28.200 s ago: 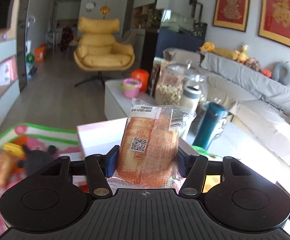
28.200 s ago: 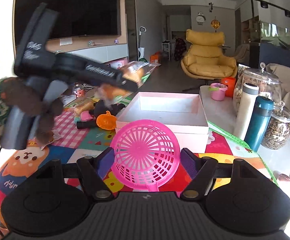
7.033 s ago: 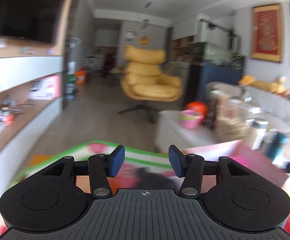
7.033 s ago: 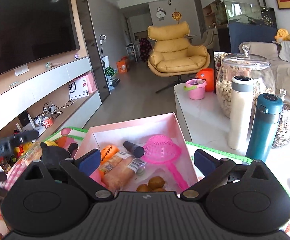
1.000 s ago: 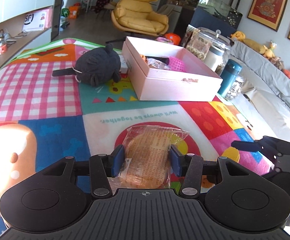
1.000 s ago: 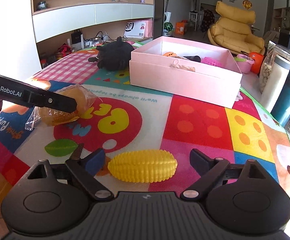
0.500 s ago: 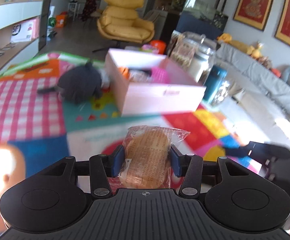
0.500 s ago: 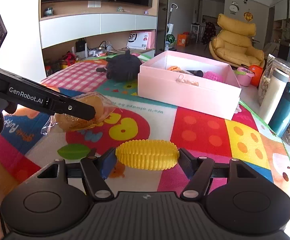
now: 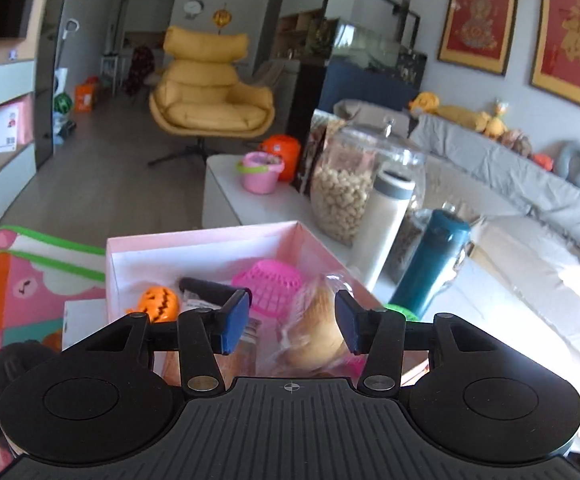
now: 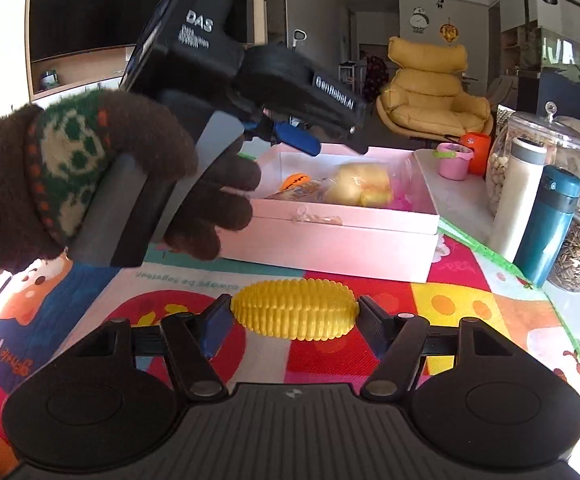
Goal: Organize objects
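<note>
Low in the left wrist view, over the box [image 9: 210,236], left gripper [image 9: 290,328] jaws apart, bread [image 9: 313,336] loose against one pad: let drop inside, then lift clear. Right gripper [image 10: 293,320] jaws clamped on corn [image 10: 293,314] above the mat [image 10: 469,304]: carry level, release low inside the box.

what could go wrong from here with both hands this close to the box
1. The yellow corn toy is pinched only by its tapered ends between the right fingers; it may pop out.
2. The left gripper hangs over the pink box, so bringing the toy in may cause a collision.
3. The bread packet looks loose above an already crowded box.
</note>
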A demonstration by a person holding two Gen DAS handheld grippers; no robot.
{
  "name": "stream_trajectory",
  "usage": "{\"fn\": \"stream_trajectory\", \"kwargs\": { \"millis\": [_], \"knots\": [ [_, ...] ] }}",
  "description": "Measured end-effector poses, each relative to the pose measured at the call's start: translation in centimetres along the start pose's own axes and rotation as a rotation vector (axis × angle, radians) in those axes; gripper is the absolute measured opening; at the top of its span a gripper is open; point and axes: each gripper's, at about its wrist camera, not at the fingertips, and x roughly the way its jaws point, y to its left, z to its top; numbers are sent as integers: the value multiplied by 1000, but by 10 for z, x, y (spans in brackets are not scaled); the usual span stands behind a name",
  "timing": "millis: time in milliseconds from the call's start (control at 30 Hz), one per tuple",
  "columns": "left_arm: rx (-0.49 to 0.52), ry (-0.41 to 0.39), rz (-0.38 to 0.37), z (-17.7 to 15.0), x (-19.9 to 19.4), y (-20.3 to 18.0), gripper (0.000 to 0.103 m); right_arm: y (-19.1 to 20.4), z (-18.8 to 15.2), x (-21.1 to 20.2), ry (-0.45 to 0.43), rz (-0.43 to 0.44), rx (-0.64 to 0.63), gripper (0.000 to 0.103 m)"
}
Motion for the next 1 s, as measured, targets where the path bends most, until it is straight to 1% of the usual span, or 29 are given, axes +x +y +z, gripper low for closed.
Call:
{"fn": "stream_trajectory", "kwargs": {
  "millis": [67, 100, 200, 233, 300, 400, 433, 467, 500, 533, 567, 633, 667, 700, 733, 833, 867, 933, 967, 1000],
  "knots": [
    [-36, -40, -40, -6, -21, 8, 52, -5, 2, 3, 9, -8, -8, 67],
    [-38, -62, -56, -11, -35, 12, 52, -8, 5, 6, 13, -6, -8, 67],
    [16, -104, -66, -33, -76, 20, 53, -14, 25, 12, -19, -4, 0, 67],
    [36, -107, -54, -40, -87, 23, 53, -15, 34, 15, -39, -6, -5, 67],
    [53, -98, 7, -52, -100, 32, 53, -14, 59, 22, -94, -30, -30, 67],
    [28, -61, 82, -59, -105, 50, 53, -18, 110, 47, -167, -58, -37, 67],
    [8, -61, 106, -59, -107, 56, 53, -22, 127, 58, -185, -78, -17, 72],
    [-10, -69, 120, -58, -111, 62, 53, -26, 142, 70, -183, -104, 11, 92],
    [-22, -83, 129, -56, -116, 69, 53, -30, 155, 84, -165, -122, 42, 100],
    [-25, -97, 134, -54, -122, 76, 53, -34, 162, 95, -143, -129, 73, 103],
    [-21, -106, 134, -51, -126, 84, 53, -37, 165, 102, -116, -125, 101, 103],
    [-8, -97, 113, -43, -127, 99, 53, -38, 157, 108, -75, -71, 147, 103],
    [-6, -85, 94, -38, -125, 109, 53, -35, 150, 108, -62, -49, 154, 103],
    [-3, -64, 77, -33, -119, 119, 53, -31, 141, 108, -46, -46, 148, 103],
    [-7, -49, 75, -28, -113, 129, 53, -25, 134, 109, -28, -53, 132, 103],
    [-39, -54, 125, -20, -99, 154, 53, -10, 125, 108, 23, -71, 77, 103],
    [-57, -53, 120, -18, -94, 161, 52, -7, 127, 108, 37, -74, 72, 103],
    [-98, -23, 67, -13, -81, 177, 52, -1, 139, 107, 53, -77, 65, 103],
    [-121, 5, 27, -11, -71, 185, 52, 4, 148, 108, 56, -80, 56, 102],
    [-147, 49, -21, -8, -59, 193, 52, 10, 159, 111, 60, -85, 48, 102]
  ]
}}
